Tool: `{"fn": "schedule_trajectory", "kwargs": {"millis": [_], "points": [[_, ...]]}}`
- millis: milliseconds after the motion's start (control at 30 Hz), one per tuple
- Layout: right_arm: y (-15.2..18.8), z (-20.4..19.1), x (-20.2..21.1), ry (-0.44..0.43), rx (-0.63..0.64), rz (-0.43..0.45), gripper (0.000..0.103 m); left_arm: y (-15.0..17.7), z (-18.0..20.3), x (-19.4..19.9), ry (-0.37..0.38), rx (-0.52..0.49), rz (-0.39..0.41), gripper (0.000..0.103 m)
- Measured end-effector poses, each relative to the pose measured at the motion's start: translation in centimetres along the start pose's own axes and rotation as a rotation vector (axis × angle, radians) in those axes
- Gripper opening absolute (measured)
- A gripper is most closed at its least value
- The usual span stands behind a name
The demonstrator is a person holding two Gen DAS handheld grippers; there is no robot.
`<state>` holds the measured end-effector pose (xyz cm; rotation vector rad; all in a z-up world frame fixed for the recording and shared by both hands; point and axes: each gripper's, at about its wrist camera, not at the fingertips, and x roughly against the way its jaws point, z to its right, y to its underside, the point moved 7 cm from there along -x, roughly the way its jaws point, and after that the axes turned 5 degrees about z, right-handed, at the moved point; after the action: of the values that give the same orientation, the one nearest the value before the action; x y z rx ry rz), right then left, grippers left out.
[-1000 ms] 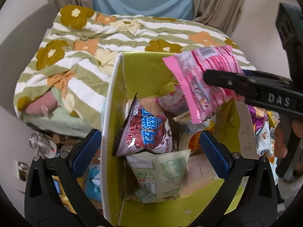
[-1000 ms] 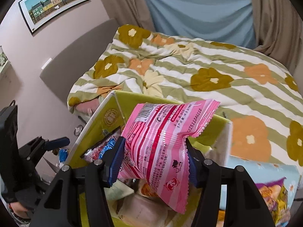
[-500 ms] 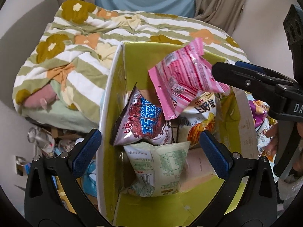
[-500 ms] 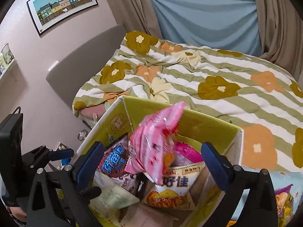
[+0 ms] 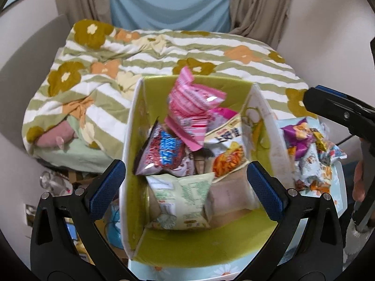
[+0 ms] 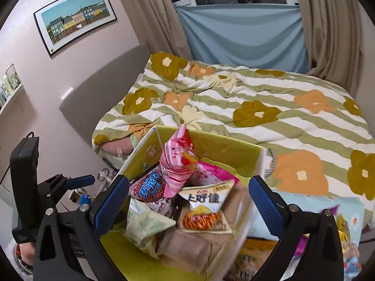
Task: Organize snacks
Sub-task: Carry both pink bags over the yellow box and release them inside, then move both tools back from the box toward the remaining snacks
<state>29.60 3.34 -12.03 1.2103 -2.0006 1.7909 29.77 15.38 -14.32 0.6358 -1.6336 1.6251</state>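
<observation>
now the crinkly pink bag [image 5: 192,107], gripped by the right tongs [image 6: 187,201] a second ago, lies loose atop the pile in the green box [image 5: 199,248], leaning on the far wall. both right and left tongs [image 5: 185,182] gape wide, holding nothing, blue ribbed pads bare. under it sit glossy foil packs: a blue-red bag [image 5: 164,154], a chips bag [image 5: 228,149], a pale green pouch [image 5: 185,199]; more snacks [image 5: 311,154] heap outside, right of the box.

Flowered quilt [image 5: 145,53], framed picture [image 6: 75,16], curtains [image 6: 328,23]

The white-and-orange snack bag [image 6: 206,213] reads "Oishi" and "上好佳".
</observation>
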Motion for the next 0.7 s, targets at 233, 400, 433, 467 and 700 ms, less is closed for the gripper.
{"fn": "schedule_trajectory", "kwargs": {"millis": [233, 400, 433, 467, 700], "points": [[1.6, 3.0, 6.7, 0.119, -0.083, 0.05, 0.102, -0.2, 5.2, 1.5, 0.115, -0.069, 0.017, 0.103], [4.0, 6.9, 11.3, 0.24, -0.149, 0.065, 0.102, 0.9, 10.5, 1.1, 0.199, -0.139, -0.008, 0.103], [4.6, 7.9, 12.2, 0.266, -0.164, 0.064, 0.102, 1.2, 11.4, 0.9, 0.213, -0.145, -0.014, 0.103], [5.2, 8.9, 13.1, 0.291, -0.177, 0.065, 0.102, 1.5, 12.6, 0.6, 0.231, -0.152, -0.024, 0.103], [8.9, 16.0, 17.9, 0.43, -0.249, 0.048, 0.102, 2.7, 19.3, -0.5, 0.255, -0.227, -0.041, 0.103]]}}
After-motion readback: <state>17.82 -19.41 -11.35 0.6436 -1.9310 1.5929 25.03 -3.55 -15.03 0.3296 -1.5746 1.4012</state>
